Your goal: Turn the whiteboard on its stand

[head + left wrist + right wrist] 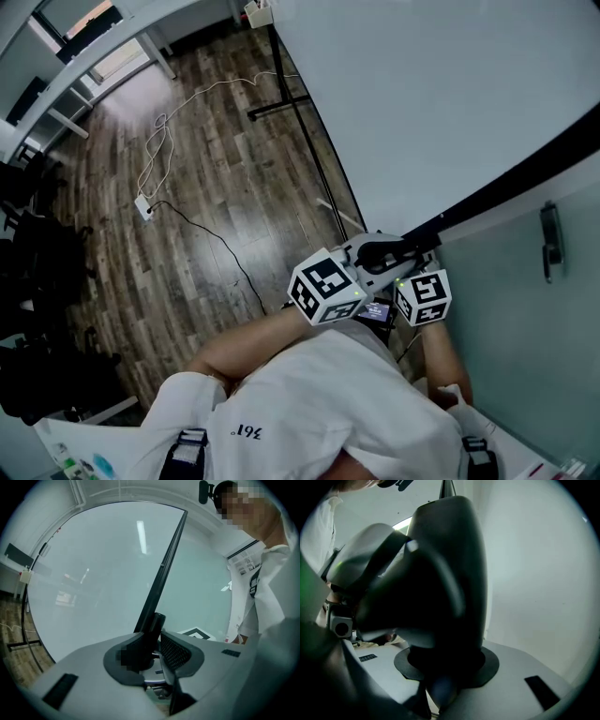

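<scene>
Where the dark wood-plank floor fills the left of the head view, a thin white cable loops down to a small white power strip. A black cord runs on from it across the planks.

Right of that: black metal stand foot flat on the floor, with a slim black upright curving down-frame from it.

Centre to right: large white whiteboard with black frame. It takes up the whole upper right and is tilted. Its black lower edge runs diagonally from the right border down to the two claws.

Left claw: pointing about level, jaws narrow, clamped on the whiteboard's black frame edge. In the left gripper view the edge rises straight out from between the pads.

Right claw: just beside the left one at the same edge, angled slightly down. The right gripper view is filled by a dark, blurred mass with board surface to its right. Cannot tell whether its pads press on the frame.

Marker cubes sit side by side above the person's white shirt.

Far right: pale wall, small black fitting on it.
</scene>
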